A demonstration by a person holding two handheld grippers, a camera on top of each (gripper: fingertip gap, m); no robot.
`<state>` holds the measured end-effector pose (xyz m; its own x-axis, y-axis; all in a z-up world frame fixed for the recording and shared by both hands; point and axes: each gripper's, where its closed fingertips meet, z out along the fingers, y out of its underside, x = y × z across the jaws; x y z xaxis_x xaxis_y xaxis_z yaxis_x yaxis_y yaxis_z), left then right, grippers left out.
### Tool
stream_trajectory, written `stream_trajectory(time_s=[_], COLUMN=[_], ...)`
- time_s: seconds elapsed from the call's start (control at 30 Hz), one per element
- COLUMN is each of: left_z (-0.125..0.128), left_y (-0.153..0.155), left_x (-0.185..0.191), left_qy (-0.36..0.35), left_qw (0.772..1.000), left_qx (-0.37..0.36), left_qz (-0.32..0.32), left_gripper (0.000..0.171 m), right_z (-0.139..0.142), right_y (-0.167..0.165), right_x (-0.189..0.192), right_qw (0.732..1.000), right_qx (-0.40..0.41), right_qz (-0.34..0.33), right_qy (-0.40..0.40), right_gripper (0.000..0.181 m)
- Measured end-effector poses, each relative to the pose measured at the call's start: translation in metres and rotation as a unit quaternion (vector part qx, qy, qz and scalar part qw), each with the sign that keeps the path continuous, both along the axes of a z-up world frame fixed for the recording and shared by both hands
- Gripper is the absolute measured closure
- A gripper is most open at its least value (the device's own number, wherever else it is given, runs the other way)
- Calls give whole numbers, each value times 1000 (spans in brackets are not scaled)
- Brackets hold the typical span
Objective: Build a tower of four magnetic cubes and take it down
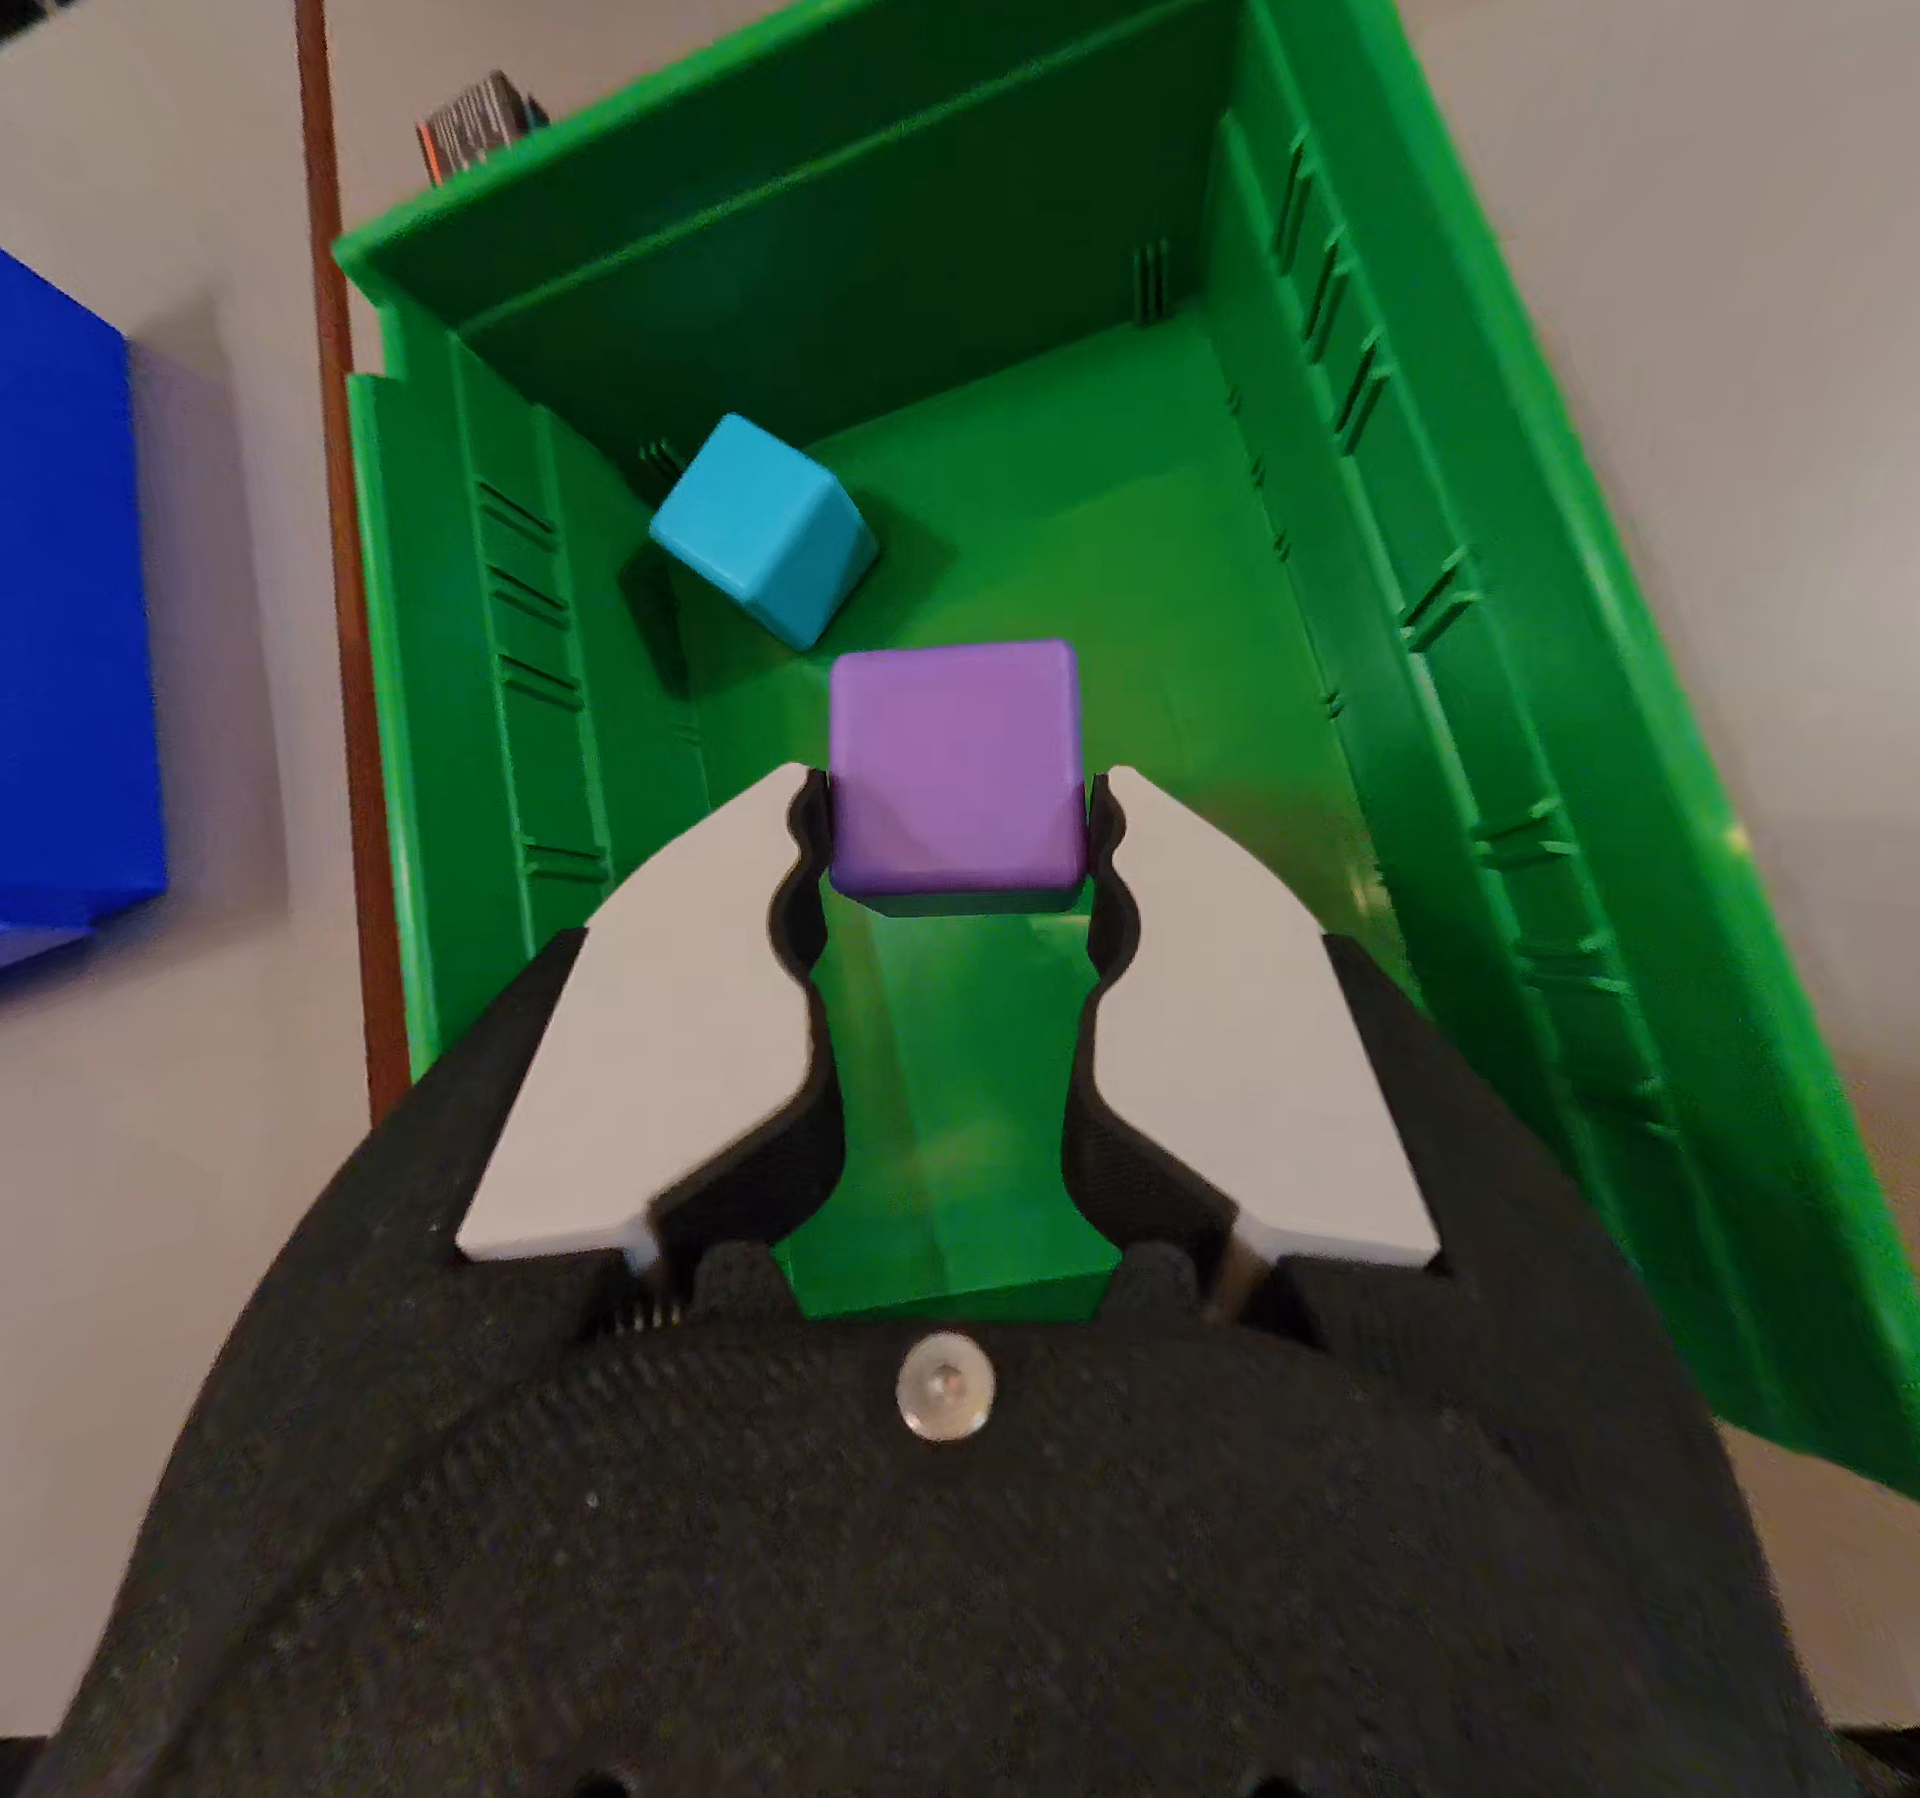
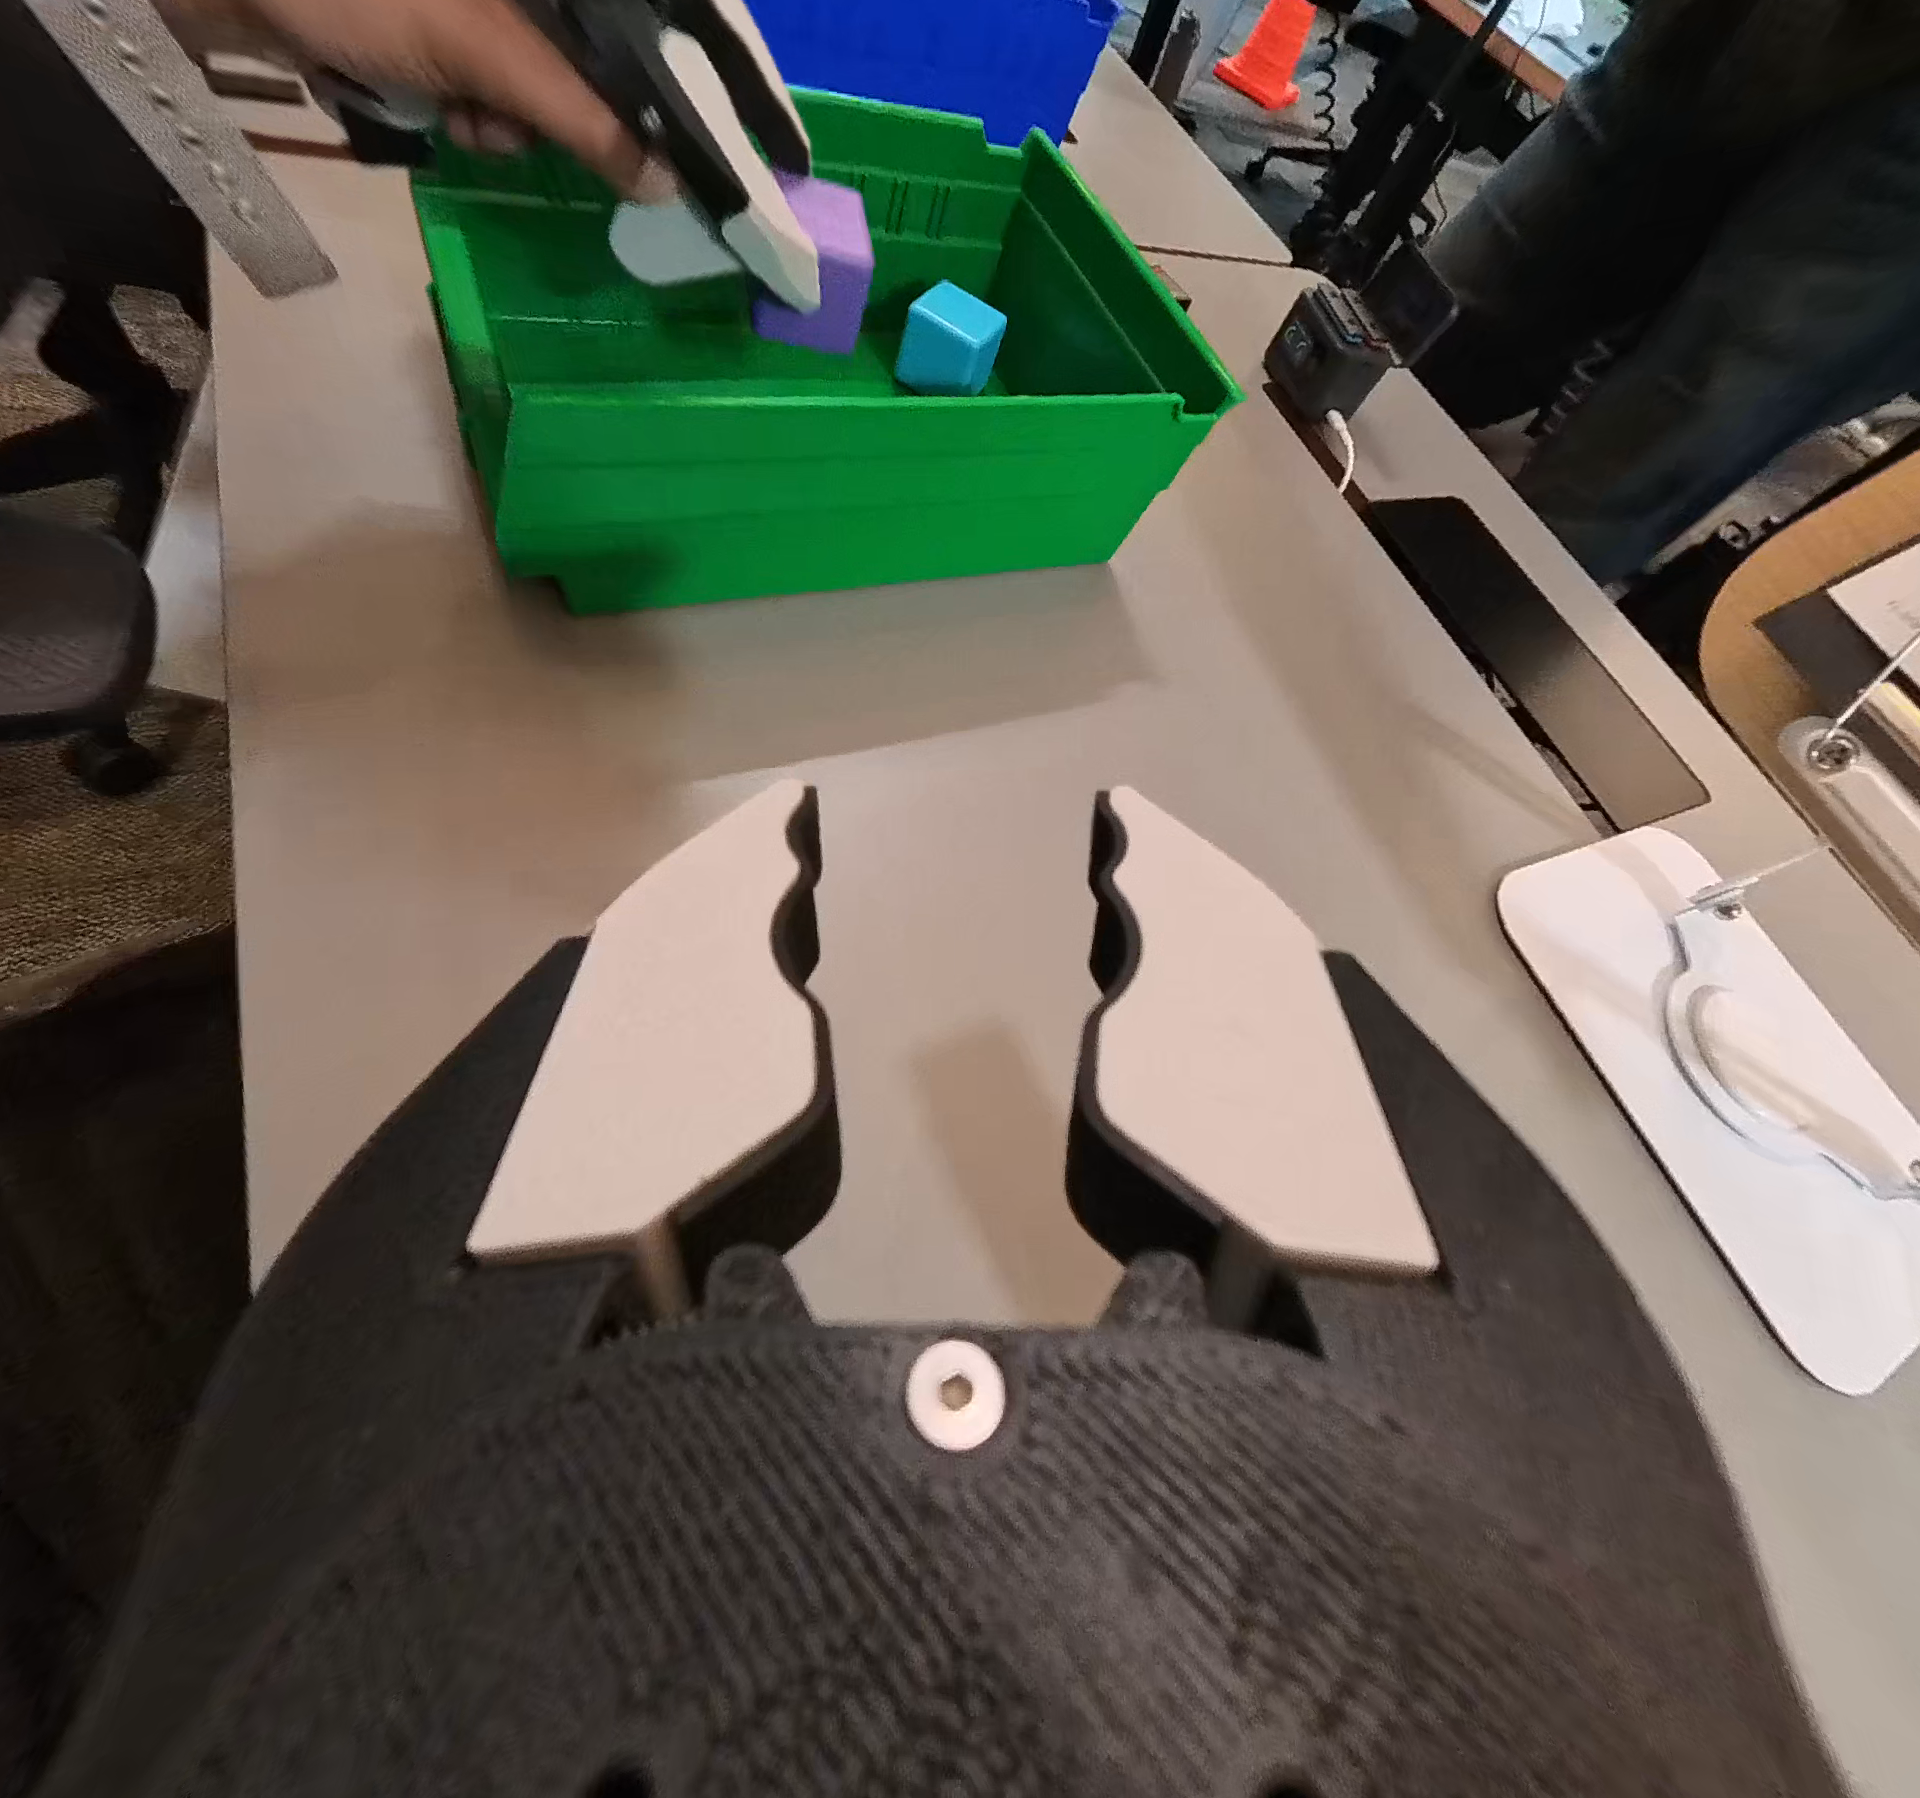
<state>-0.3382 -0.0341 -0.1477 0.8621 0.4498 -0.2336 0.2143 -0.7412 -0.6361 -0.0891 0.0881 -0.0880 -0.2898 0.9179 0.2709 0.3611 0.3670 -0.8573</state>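
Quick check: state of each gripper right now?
Left gripper: shut on the purple plastic cube, over the green plastic bin.
Right gripper: open, empty.

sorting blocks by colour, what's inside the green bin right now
Inside the green bin a cyan block rests on the floor near a corner. The left tool holds a purple block inside it. The bin floor beneath the tool is hidden.

Green bin [image 1: 1351, 605] floor open beyond teal cube [image 1: 764, 527] (left corner).

A grey table [image 2: 935, 709] carries a green bin [image 2: 810, 491], a blue bin [image 2: 935, 13] and a white pad [image 2: 1683, 1104].
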Motion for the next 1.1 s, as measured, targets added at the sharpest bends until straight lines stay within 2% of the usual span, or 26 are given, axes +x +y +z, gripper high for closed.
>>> stream_trajectory(time_s=[0.13,0.27,0.4,0.53,0.67,0.93,1.0,1.1], left_z=[32,70,100,120,123,111,114,121], left_y=[6,23,43,65,84,107,110,113], left_x=[14,44,85,129,166,204,213,228], left_qy=[-3,-28,-51,-77,-113,-155,-166,-184], left_qw=[999,990,974,946,917,887,873,842], left_qx=[47,119,170,224,249,268,285,323], left_qz=[-21,-72,-143,-221,-290,-343,-360,-390], left_gripper=[123,123,123,123,123,123,123,122], right_z=[-4,-4,-2,0,5,9,13,26], right_y=[3,3,4,11,12,12,11,2], right_x=[0,2,3,4,6,9,9,11], right_qw=[1000,1000,1000,999,997,996,998,999], right_qx=[-5,-1,3,39,73,85,66,-18], right_qz=[-4,-2,-4,-20,-27,-25,-20,6], right_qy=[-10,-11,-11,-10,-4,4,13,35], right_gripper=[128,127,126,125,123,121,121,120])
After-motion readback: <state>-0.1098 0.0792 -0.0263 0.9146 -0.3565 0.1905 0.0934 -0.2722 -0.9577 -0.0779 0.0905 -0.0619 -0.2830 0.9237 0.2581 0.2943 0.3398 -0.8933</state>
